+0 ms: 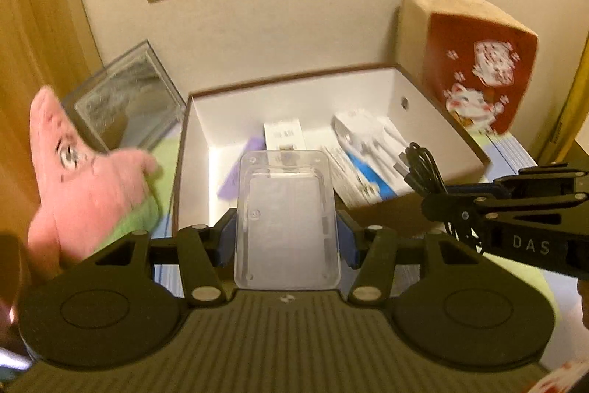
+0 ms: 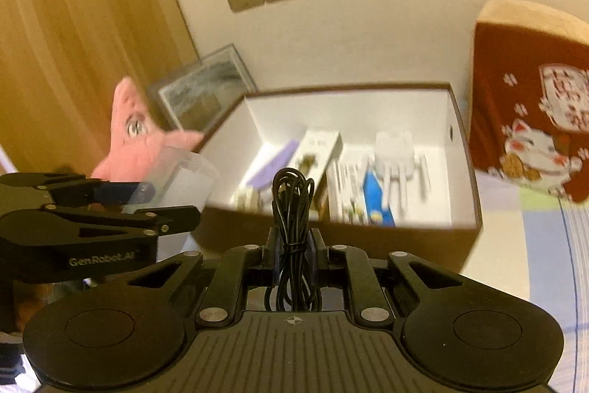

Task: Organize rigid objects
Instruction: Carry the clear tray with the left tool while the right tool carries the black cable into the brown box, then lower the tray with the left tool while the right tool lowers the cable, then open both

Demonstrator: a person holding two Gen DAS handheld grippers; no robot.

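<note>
Nearest the lens, the left hand-held gripper (image 1: 287,238) is clamped on a clear plastic case (image 1: 287,209), held in the air in front of the open white box (image 1: 294,87). Inside the box, from left to right, lie a purple item (image 1: 241,168), a white carton (image 1: 283,135) and a white-and-blue package (image 1: 368,153). The right hand-held gripper (image 2: 292,255) is closed tight on a coiled black cable (image 2: 292,205), also before the box. A pink plush star (image 1: 84,179) stands left of the box, a red cushion (image 1: 475,72) right.

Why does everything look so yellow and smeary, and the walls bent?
Both views: warm indoor light tints everything. Left wrist view: motion blur smears the open box contents and the pink plush. Right wrist view: fisheye bends walls; the black cable stays sharp.
</note>
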